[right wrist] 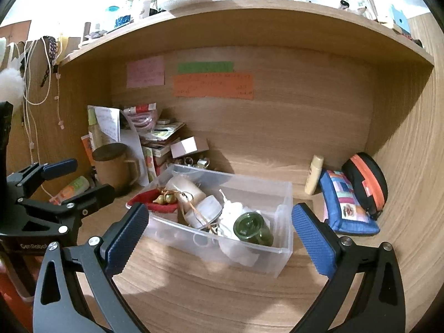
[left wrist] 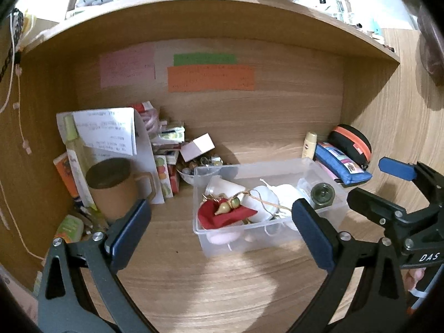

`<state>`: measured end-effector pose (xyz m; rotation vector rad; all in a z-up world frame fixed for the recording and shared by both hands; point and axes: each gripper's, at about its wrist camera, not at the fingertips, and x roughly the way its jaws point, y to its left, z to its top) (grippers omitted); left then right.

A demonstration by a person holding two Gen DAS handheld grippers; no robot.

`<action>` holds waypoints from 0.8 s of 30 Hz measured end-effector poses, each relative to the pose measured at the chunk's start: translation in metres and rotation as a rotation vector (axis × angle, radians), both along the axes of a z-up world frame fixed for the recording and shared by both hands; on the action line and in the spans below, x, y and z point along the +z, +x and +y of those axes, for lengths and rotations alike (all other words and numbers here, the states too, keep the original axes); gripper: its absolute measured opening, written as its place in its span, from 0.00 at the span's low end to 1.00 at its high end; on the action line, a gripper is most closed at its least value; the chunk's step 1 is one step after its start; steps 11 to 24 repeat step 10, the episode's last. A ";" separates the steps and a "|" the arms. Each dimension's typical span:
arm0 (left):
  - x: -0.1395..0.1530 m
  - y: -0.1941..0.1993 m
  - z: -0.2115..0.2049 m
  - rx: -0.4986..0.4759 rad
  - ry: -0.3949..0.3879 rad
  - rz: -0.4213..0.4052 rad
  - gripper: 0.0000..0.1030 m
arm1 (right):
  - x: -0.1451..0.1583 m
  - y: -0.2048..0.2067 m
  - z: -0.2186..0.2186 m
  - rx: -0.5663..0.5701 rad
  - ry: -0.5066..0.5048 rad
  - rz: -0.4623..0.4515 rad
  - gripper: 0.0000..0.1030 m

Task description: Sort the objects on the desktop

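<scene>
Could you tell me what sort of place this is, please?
Probably a home desk nook under a shelf: sticky notes on the wooden back panel, a mug beside stacked papers, and pencil cases by a clear bin of odds and ends.

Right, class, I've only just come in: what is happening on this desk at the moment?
A person is sorting a cluttered desk nook with a handheld gripper in each hand. Both the left gripper and the right gripper are open, empty, and hovering before a clear plastic box. The box already holds a green glass jar, a red cloth and white items. A blue pouch and a brown mug sit outside it.
</scene>
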<state>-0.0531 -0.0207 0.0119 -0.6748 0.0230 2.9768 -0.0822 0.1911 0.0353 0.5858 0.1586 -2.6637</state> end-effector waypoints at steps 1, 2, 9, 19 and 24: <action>-0.002 -0.001 0.000 -0.002 0.007 -0.006 0.99 | -0.002 -0.001 0.000 -0.004 0.004 -0.005 1.00; -0.003 -0.002 0.000 0.000 0.010 -0.012 0.99 | -0.003 -0.002 0.000 -0.006 0.006 -0.009 1.00; -0.009 -0.006 0.000 0.003 0.024 -0.030 0.99 | -0.013 -0.012 0.006 -0.008 -0.021 -0.064 1.00; -0.009 -0.007 0.000 0.006 0.022 -0.035 0.99 | -0.015 -0.015 0.007 -0.013 -0.023 -0.070 1.00; -0.009 -0.007 0.000 0.006 0.022 -0.035 0.99 | -0.015 -0.015 0.007 -0.013 -0.023 -0.070 1.00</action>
